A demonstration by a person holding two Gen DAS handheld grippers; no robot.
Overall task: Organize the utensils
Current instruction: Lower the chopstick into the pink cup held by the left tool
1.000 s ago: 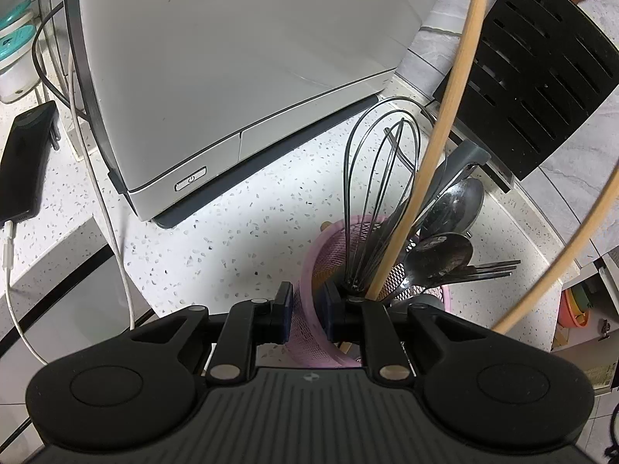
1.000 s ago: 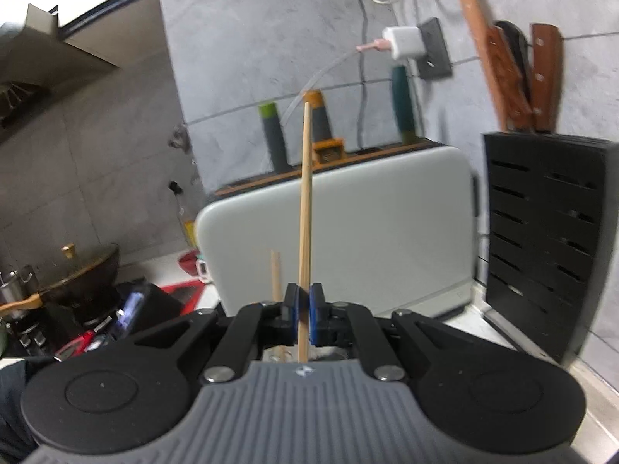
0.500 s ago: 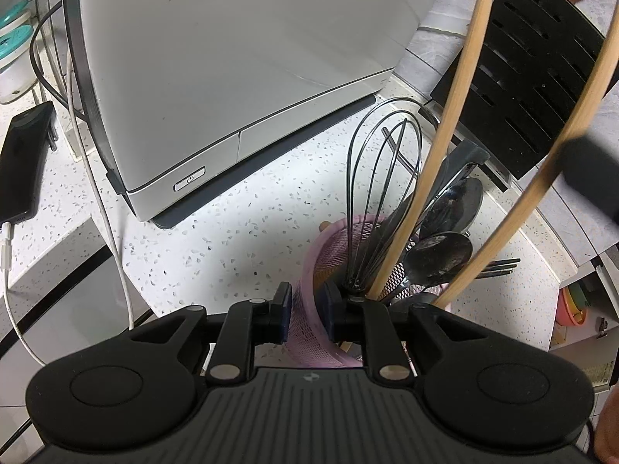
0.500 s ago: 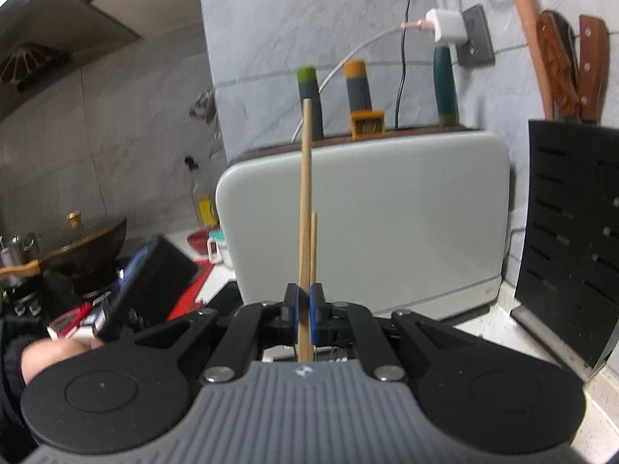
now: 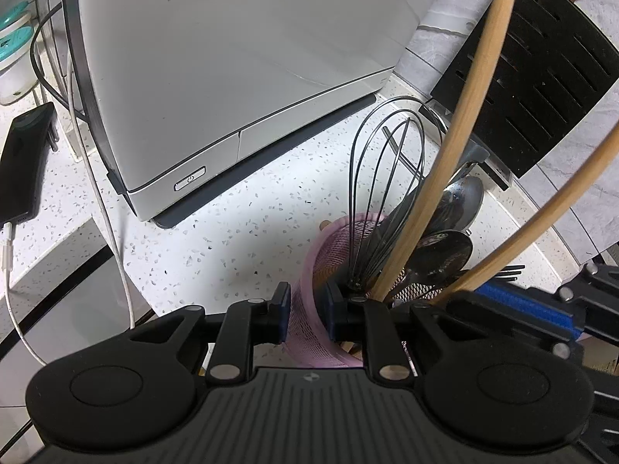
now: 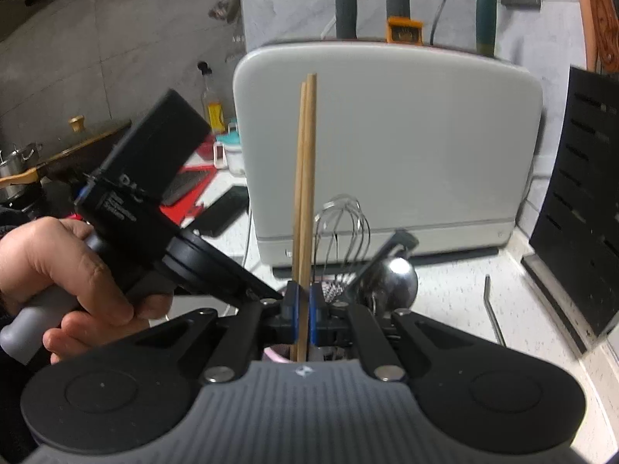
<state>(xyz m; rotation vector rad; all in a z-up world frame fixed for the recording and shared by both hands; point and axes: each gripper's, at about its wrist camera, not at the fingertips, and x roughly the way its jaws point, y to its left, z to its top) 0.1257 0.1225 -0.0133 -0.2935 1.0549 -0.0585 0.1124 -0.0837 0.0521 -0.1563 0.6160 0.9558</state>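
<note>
A pink mesh utensil holder (image 5: 309,332) stands on the speckled counter with a wire whisk (image 5: 383,178), spoons (image 5: 445,247), a fork (image 5: 506,270) and one wooden chopstick (image 5: 445,162) in it. My left gripper (image 5: 307,305) is shut on the holder's near wall, one pad inside and one outside. My right gripper (image 6: 303,309) is shut on a second chopstick (image 6: 310,193), which it holds upright just over the holder's rim (image 6: 276,355). In the left wrist view that chopstick (image 5: 541,208) slants down among the utensils. The right gripper's blue pad (image 5: 522,305) shows beside the holder.
A big grey appliance (image 5: 232,58) stands right behind the holder, and a black knife block (image 5: 541,77) to its right. A phone on a cable (image 5: 23,162) lies at the left. A metal straw (image 6: 493,309) lies on the counter. A hand (image 6: 58,270) holds the left gripper's grip.
The right gripper has come down and in toward the holder with its chopstick, now lined up beside the one standing there. Its blue pad has entered the left wrist view. The left gripper has not moved.
</note>
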